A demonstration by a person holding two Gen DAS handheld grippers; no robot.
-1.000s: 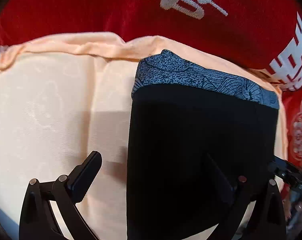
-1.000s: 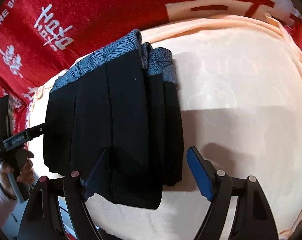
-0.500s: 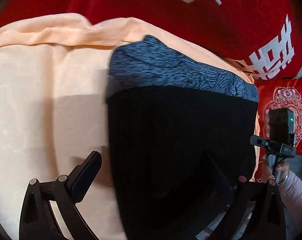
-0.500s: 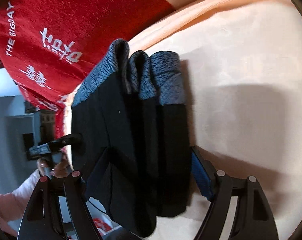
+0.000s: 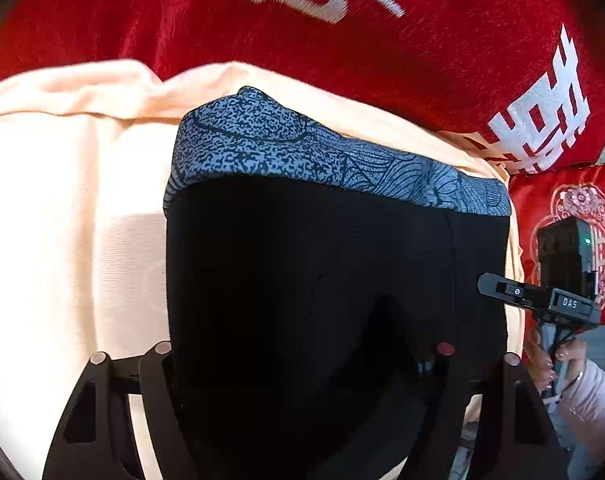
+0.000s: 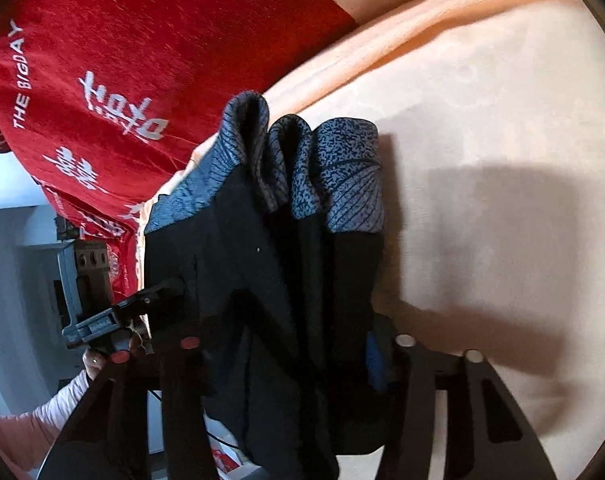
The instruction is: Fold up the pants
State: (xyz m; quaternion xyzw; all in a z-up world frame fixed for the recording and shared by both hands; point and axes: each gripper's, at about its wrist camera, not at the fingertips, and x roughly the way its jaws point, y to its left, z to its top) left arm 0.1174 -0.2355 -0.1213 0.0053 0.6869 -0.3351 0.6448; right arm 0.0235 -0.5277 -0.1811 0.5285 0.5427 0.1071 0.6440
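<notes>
Black stretch-fabric pants (image 5: 334, 280) with grey patterned waistband, already a compact multi-layer bundle on the peach cotton sheet (image 5: 62, 220).
Left gripper (image 5: 302, 364) and right gripper (image 6: 286, 344) each clamp the bundle's near edge. Folding looks nearly finished; setting down and release remain.

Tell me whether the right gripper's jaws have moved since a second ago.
Yes. The right gripper has closed from wide open onto the folded black pants, its blue pad now against their edge.

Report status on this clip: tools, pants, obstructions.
Left tool and right tool both shut on the folded black pants with grey patterned waistband. Pants bunched in layers above the peach sheet. No obstruction visible.
</notes>
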